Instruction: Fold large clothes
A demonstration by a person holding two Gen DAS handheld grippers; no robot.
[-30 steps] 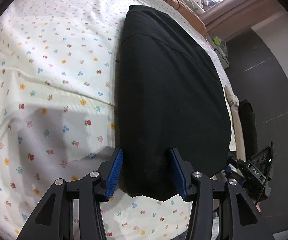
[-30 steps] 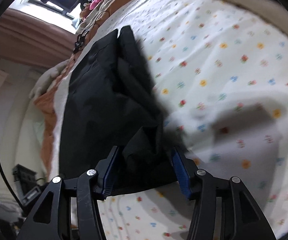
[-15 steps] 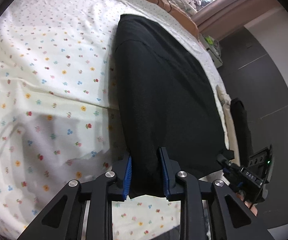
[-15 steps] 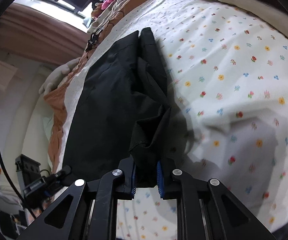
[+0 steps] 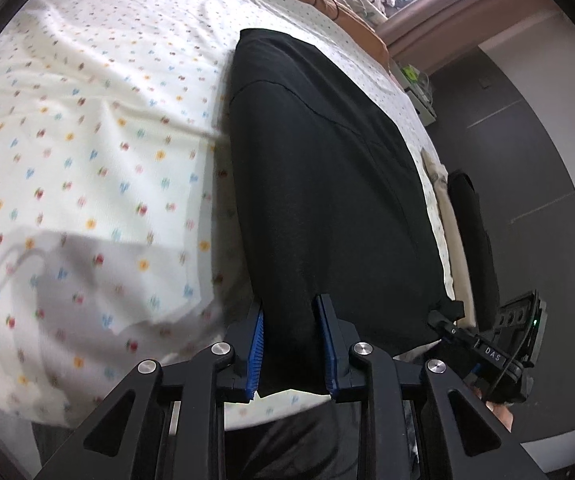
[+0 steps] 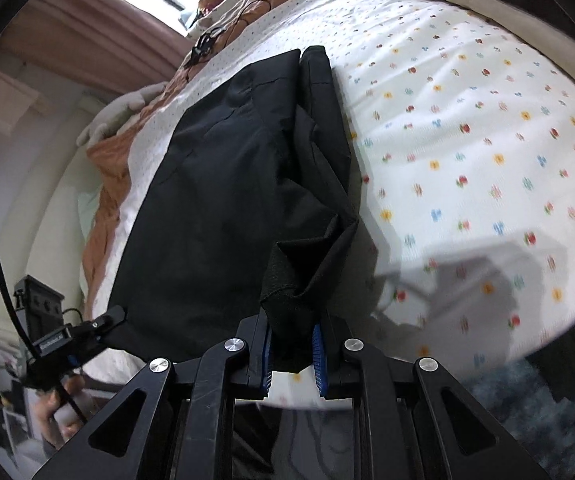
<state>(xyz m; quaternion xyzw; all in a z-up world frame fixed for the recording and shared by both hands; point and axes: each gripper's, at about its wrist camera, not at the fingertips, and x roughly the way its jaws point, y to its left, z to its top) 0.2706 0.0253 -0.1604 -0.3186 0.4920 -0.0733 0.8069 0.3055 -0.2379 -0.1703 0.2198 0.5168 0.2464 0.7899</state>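
Right gripper (image 6: 292,350) clamped on a bunched corner of the black garment (image 6: 223,208), floral bedsheet (image 6: 467,140) beneath, left gripper (image 6: 99,326) pinching the other corner, orange blanket (image 6: 103,200) beyond

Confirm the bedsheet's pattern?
The bedsheet is cream-white with small scattered flowers in red, yellow and blue; clearest in the right wrist view.

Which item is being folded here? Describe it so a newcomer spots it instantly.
Start at the bed's flower-dotted white sheet. Lengthwise on it lies the black garment, its near corners pinched by the left tongs and right tongs. It is the only plain dark fabric there.
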